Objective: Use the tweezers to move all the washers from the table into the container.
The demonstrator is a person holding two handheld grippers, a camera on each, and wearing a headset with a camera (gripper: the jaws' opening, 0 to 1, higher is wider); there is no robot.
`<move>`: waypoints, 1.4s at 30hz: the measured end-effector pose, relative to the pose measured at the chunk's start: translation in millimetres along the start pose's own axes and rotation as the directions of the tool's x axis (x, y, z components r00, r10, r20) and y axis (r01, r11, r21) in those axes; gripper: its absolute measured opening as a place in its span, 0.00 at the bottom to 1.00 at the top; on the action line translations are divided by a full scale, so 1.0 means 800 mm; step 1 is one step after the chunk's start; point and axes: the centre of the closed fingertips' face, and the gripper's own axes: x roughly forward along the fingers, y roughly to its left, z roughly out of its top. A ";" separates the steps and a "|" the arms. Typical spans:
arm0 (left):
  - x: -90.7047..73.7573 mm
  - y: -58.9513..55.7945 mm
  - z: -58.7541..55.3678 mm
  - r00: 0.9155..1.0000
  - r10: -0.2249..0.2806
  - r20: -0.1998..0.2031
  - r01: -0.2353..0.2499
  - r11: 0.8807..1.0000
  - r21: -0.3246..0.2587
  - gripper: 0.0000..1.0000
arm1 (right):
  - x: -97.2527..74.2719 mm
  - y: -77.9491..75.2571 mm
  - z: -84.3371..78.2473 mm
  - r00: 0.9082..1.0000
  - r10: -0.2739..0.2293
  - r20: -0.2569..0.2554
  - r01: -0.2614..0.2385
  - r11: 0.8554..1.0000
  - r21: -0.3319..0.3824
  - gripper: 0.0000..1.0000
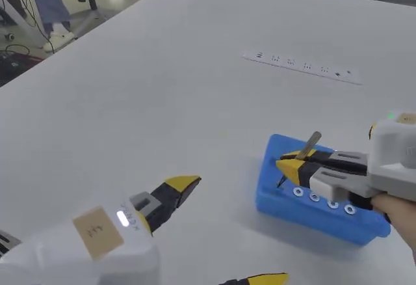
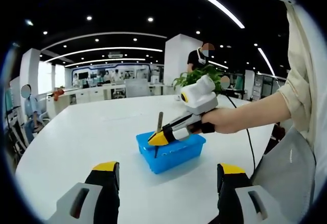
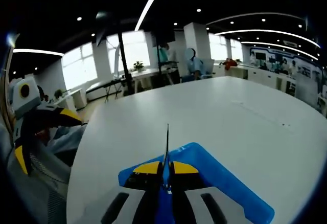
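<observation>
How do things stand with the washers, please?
Left gripper open. Right gripper shut on tweezers over container. Four washers along its near edge. Power strip far off.

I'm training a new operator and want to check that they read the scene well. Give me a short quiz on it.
1. True or false: the left gripper's jaws stand apart.
2. What does the right gripper hold? A tweezers; B a washer; C nothing.
3. How many washers show at the container?
Key: 1 true; 2 A; 3 four.
</observation>
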 end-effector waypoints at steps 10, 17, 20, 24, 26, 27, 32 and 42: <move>0.000 -0.001 -0.002 1.000 -0.001 -0.005 0.001 1.000 -0.014 0.79 | 0.006 0.001 -0.006 1.000 -0.002 -0.025 0.002 1.000 0.004 0.04; -0.001 -0.008 -0.003 0.999 -0.044 -0.007 0.043 0.998 -0.050 0.77 | -0.002 0.005 0.003 1.000 0.002 -0.004 -0.002 1.000 0.005 0.04; -0.002 -0.010 -0.002 0.998 -0.061 -0.005 0.061 0.996 -0.070 0.76 | -0.010 0.008 0.014 1.000 0.001 0.020 -0.001 1.000 -0.003 0.04; -0.004 -0.010 -0.002 0.997 -0.076 -0.013 0.075 0.994 -0.077 0.68 | -0.025 0.015 0.029 0.999 0.005 0.045 -0.004 1.000 -0.019 0.04; -0.007 -0.008 0.001 0.997 -0.073 -0.009 0.073 0.995 -0.064 0.64 | -0.035 0.019 0.036 0.998 0.004 0.055 -0.002 0.999 -0.034 0.04; -0.007 -0.009 0.003 0.997 -0.079 -0.007 0.078 0.994 -0.071 0.63 | -0.039 0.022 0.039 0.998 0.007 0.060 -0.004 0.999 -0.039 0.04; -0.011 -0.010 0.011 0.994 -0.110 -0.008 0.110 0.993 -0.046 0.61 | -0.068 0.044 0.050 0.997 0.025 0.070 -0.020 0.997 -0.071 0.04; -0.020 -0.030 0.057 0.964 -0.265 -0.015 0.266 0.963 0.039 0.52 | -0.116 0.093 0.037 0.996 0.083 0.028 -0.080 0.992 -0.102 0.04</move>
